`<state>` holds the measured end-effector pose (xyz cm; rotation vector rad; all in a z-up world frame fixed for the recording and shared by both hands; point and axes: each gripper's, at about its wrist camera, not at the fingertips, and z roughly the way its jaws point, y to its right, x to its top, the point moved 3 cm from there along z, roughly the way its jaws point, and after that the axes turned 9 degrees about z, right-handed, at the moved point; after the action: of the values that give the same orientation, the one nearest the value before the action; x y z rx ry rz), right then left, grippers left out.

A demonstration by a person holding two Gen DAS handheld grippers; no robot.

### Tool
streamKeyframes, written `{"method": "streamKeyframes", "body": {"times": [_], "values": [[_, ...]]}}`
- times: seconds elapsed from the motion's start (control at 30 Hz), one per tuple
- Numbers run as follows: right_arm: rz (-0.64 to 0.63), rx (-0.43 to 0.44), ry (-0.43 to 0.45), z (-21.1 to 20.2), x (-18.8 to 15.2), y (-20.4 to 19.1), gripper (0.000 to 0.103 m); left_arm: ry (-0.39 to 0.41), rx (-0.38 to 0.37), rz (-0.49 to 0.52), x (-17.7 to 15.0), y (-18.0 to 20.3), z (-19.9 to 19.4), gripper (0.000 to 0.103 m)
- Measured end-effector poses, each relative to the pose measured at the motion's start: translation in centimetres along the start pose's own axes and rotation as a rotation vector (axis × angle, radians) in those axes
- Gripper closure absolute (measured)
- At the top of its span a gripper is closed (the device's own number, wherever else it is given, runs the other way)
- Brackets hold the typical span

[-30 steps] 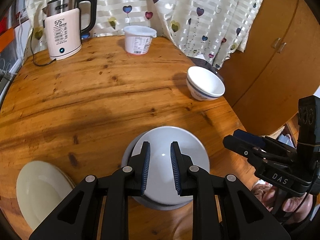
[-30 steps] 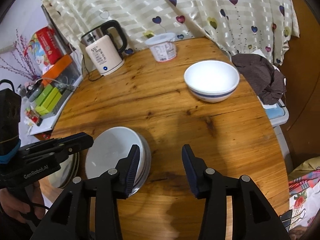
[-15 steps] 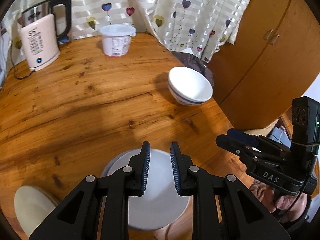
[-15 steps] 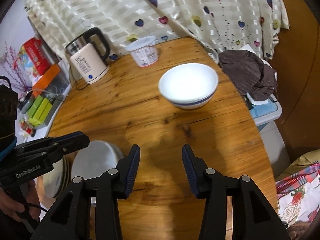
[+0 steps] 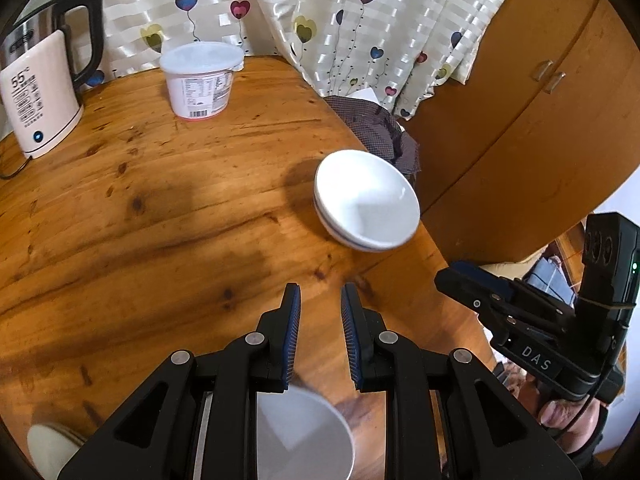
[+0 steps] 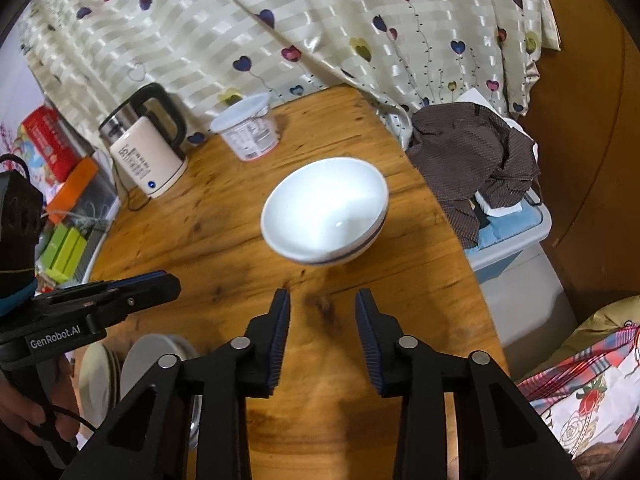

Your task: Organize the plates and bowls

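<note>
1. My left gripper (image 5: 319, 296): pads parted by a narrow gap, nothing between them, bare wood showing through. Released.

2. My right gripper (image 6: 322, 300): jaws closing, gap wider than the left's, nothing between the pads, only table (image 6: 224, 236) beyond.

3. White bowl with blue band (image 6: 325, 211): stood on the table near its right edge, ahead of both grippers and apart from them; outline smeared by motion in both views, foot not visible.

4. Grey-white plate (image 5: 304, 432): lay on the table beneath my left gripper's frame, largely covered by it and cut off at the bottom of the picture. In the right view it showed only as a sliver (image 6: 154, 360) behind my own frame.

5. Cream plates (image 6: 98, 368): a stack just left of the grey one, edges only; count could not be told. In the left view, a corner fragment (image 5: 52, 448).

6. Kettle (image 6: 146, 152), lidded tub (image 6: 248, 130): far side of table, against the curtain (image 6: 280, 28). Label print too small to read.

7. Brown cloth (image 6: 476, 160): heaped over a bin beside the table; contents hidden.
</note>
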<state>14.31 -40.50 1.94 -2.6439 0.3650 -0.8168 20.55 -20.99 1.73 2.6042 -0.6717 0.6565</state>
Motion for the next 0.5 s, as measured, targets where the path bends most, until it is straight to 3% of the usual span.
{"method": "streamKeyframes", "body": {"times": [0.5], "values": [[0.031,-0.016,-0.008,3.1,3.7,1.8,0.076,-0.055,-0.043,-0.032,4.2,-0.5,4.4,0.081]]}}
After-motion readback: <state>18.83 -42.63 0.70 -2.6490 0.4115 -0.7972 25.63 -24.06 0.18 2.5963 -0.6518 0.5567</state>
